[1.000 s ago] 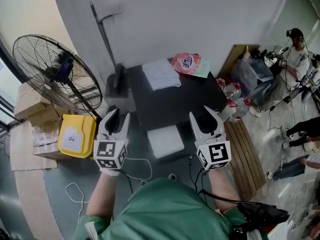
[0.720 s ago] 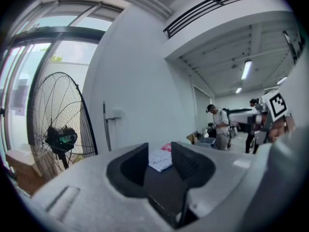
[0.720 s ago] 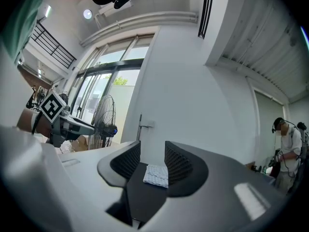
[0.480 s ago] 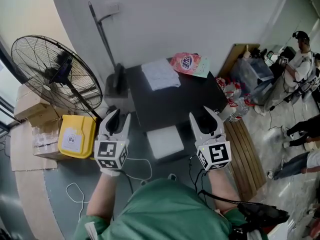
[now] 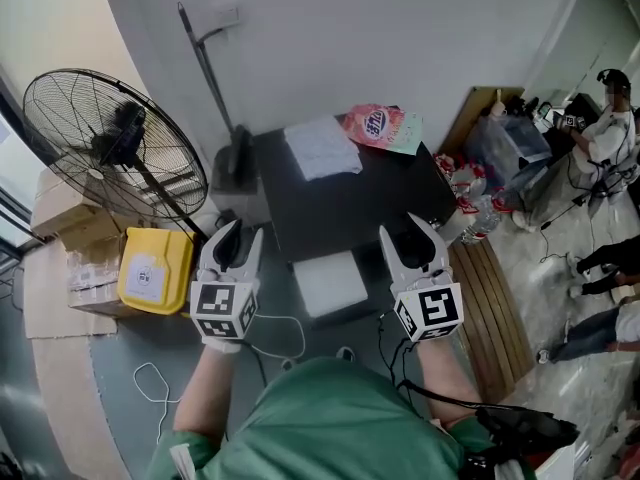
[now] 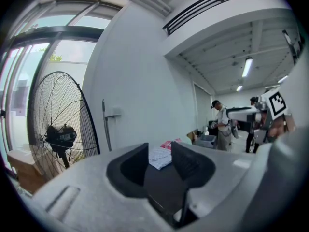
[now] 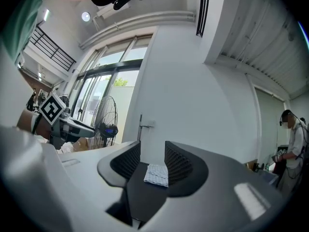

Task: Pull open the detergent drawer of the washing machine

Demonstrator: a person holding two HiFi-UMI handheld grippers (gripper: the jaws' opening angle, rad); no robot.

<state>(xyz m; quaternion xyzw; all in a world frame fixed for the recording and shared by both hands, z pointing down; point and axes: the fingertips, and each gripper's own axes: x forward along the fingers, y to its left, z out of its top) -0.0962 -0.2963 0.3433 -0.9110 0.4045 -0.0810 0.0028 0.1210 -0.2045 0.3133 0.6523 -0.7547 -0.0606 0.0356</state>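
In the head view the dark-topped washing machine (image 5: 350, 208) stands against the white wall. A folded white cloth (image 5: 322, 148) and a pink detergent bag (image 5: 375, 125) lie on it. A white rectangular part (image 5: 330, 281) juts out at its near edge; I cannot tell if it is the drawer. My left gripper (image 5: 238, 228) hovers open off the machine's near left corner, touching nothing. My right gripper (image 5: 410, 226) hovers open over the near right corner. In the gripper views the left gripper (image 6: 157, 156) and the right gripper (image 7: 152, 161) both frame the dark top and the white cloth (image 7: 157, 174), with nothing between their fingers.
A large standing fan (image 5: 115, 153) is at the left, with a yellow container (image 5: 155, 268) and cardboard boxes (image 5: 60, 218) below it. A pole (image 5: 210, 78) leans on the wall. A slatted wooden bench (image 5: 490, 308) and people (image 5: 610, 118) are at the right. A cable (image 5: 270, 333) lies on the floor.
Both grippers have kept still. Only a person at the far right has shifted a little.
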